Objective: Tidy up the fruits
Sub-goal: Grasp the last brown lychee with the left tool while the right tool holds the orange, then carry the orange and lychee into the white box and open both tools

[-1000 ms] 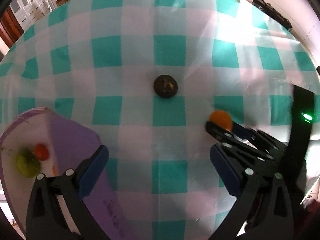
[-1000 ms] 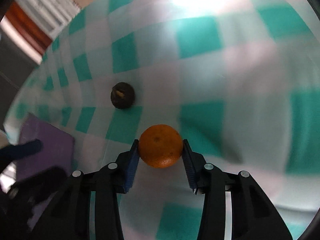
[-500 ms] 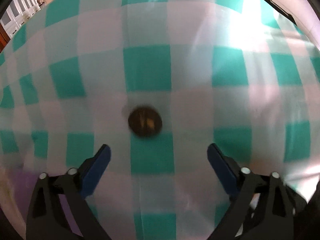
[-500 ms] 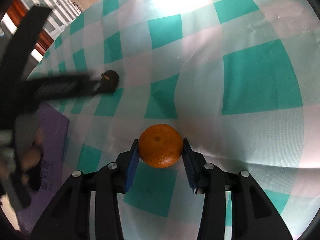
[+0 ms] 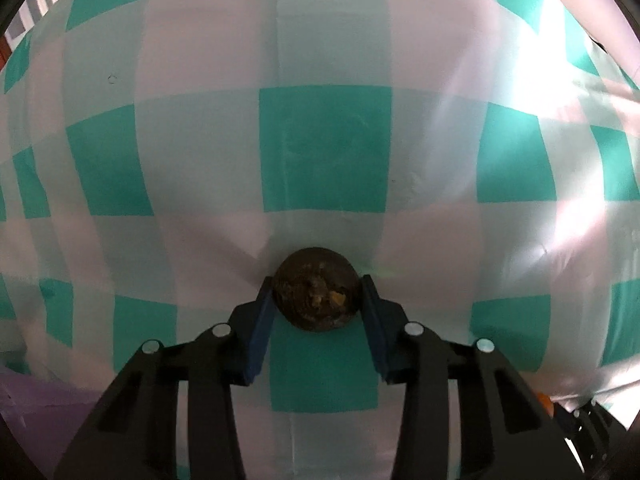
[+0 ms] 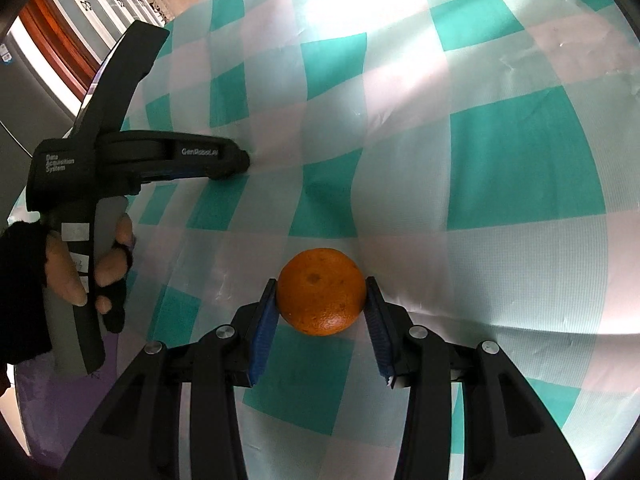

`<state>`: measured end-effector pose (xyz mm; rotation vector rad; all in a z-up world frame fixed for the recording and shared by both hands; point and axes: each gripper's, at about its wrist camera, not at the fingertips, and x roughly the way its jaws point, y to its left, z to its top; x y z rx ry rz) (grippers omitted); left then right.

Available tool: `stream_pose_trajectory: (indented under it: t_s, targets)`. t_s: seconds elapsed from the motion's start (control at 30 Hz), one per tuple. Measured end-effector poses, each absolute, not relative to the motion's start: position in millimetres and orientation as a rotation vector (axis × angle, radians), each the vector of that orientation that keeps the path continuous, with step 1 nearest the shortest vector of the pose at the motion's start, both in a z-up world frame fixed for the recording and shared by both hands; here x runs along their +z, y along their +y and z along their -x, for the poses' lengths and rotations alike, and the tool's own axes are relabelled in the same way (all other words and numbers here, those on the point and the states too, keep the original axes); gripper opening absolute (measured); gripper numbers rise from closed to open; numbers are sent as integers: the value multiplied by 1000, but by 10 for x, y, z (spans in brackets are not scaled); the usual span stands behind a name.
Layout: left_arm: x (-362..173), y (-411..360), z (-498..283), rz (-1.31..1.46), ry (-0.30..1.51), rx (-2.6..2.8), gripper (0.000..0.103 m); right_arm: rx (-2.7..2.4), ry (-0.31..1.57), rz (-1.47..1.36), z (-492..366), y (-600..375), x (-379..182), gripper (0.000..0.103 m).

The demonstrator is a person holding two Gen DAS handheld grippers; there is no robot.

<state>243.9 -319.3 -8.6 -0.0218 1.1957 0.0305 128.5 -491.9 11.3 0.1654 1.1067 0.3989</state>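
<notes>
A dark brown round fruit [image 5: 317, 289] sits on the green-and-white checked cloth [image 5: 324, 148]. My left gripper [image 5: 318, 296] is shut on it, both blue pads against its sides. My right gripper [image 6: 321, 300] is shut on an orange [image 6: 321, 291] and holds it a little above the cloth. In the right wrist view the left gripper [image 6: 236, 160] reaches in from the left, its tip down at the cloth; the dark fruit is hidden behind it there.
A purple surface [image 5: 36, 404] shows at the lower left edge of the left wrist view and also in the right wrist view [image 6: 24, 392]. The person's gloved hand [image 6: 80, 264] holds the left gripper's handle. Cabinets and a wooden door [image 6: 60, 32] stand beyond the table.
My left gripper moved forward to the dark fruit and closed on it. My right gripper kept its hold on the orange and shifted a little.
</notes>
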Motion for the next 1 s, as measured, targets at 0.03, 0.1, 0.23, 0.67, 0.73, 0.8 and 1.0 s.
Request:
stream_pose_trajectory:
  t_s: [0.03, 0.1, 0.23, 0.67, 0.73, 0.8, 1.0]
  targets:
    - [-86, -3195, -2423, 20, 1200, 24, 42, 399, 1106, -161, -1278, -4908, 115, 42]
    - [-86, -3208, -2370, 8, 1206, 20, 42, 399, 1106, -154, -1278, -4850, 108, 42]
    - [-42, -3339, -2145, -32, 1205, -17, 42, 393, 1107, -147, -1266, -4785, 107, 42]
    - [91, -3713, -1421, -25, 1243, -150, 42, 274, 1156, -176, -890, -4815, 134, 42]
    - [108, -3768, -1302, -19, 1257, -173, 42, 250, 1161, -190, -805, -4873, 135, 42]
    - [143, -3822, -1213, -28, 1260, -207, 42, 226, 1163, -190, -726, -4908, 154, 42]
    - [355, -4039, -820, -67, 1225, -330, 42, 136, 1142, -221, -462, -4991, 304, 42]
